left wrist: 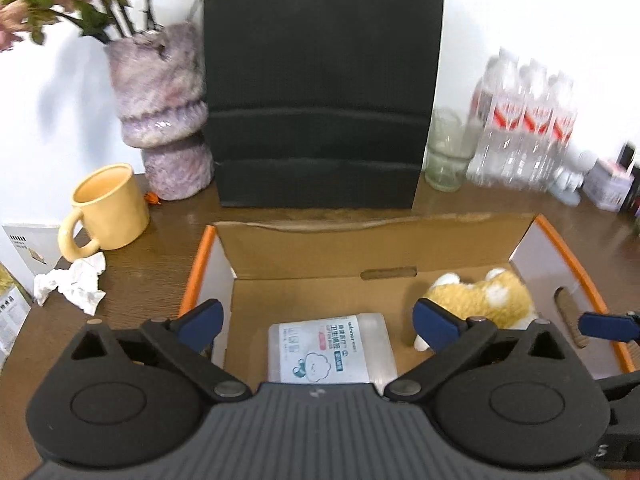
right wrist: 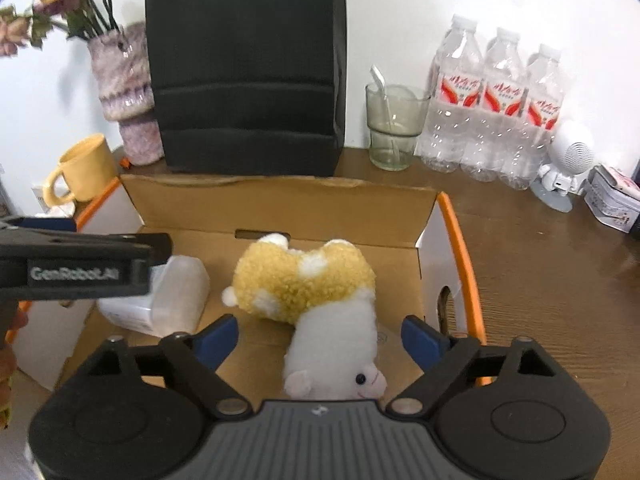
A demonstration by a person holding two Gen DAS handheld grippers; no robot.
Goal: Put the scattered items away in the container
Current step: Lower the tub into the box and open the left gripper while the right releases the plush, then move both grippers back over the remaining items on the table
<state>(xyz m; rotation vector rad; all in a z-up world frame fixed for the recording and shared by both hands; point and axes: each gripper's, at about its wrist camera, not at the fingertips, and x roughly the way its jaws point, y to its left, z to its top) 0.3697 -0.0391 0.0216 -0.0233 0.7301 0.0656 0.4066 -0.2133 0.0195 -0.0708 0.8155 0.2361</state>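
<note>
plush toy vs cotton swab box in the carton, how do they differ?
The plush toy is soft, fuzzy, yellow and white; the cotton swab box is rigid, translucent plastic with a printed label. The toy lies on the carton's right side, the box nearer its middle. Both rest on the carton floor, ungripped.

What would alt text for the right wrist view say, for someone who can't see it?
An open gripper hovers over a cardboard box holding a plush toy and a plastic case. The other gripper reaches in from the left. Behind the box stand a black bag, glass, three bottles, mug and vase.
</note>
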